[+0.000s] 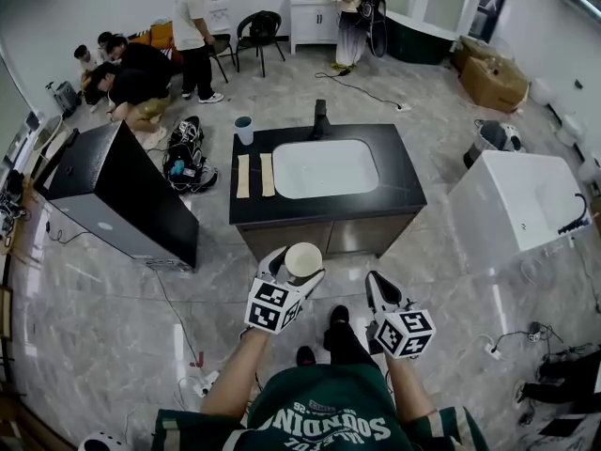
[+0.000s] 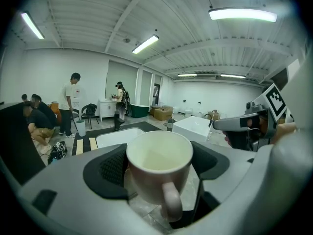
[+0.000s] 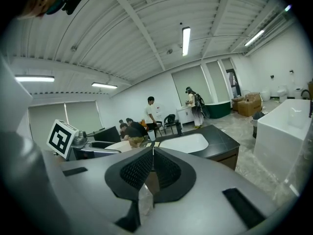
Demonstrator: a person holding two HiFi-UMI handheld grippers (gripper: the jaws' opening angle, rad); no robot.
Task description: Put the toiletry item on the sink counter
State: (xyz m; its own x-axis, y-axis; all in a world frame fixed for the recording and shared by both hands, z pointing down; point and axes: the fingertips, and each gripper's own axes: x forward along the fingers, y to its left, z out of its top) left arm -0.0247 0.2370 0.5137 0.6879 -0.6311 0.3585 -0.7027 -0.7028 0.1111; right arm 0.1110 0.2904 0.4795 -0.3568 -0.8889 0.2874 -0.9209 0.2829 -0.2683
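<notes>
My left gripper [image 1: 293,269] [image 2: 159,166] is shut on a cream mug [image 1: 303,260] [image 2: 159,166], held upright with its handle toward the camera. It hangs over the floor just in front of the black sink counter [image 1: 399,172] [image 2: 83,143], which has a white basin [image 1: 325,168] [image 2: 120,137] set in it. My right gripper [image 1: 377,291] [image 3: 152,166] is shut with nothing between its pads, to the right of the mug and also short of the counter [image 3: 225,137].
On the counter are two tan strips [image 1: 254,175], a pale cup [image 1: 244,130] and a black faucet [image 1: 320,119]. A black cabinet [image 1: 117,195] stands left, a white bathtub [image 1: 521,202] right. Several people [image 1: 141,73] are at the back. Cables lie on the floor.
</notes>
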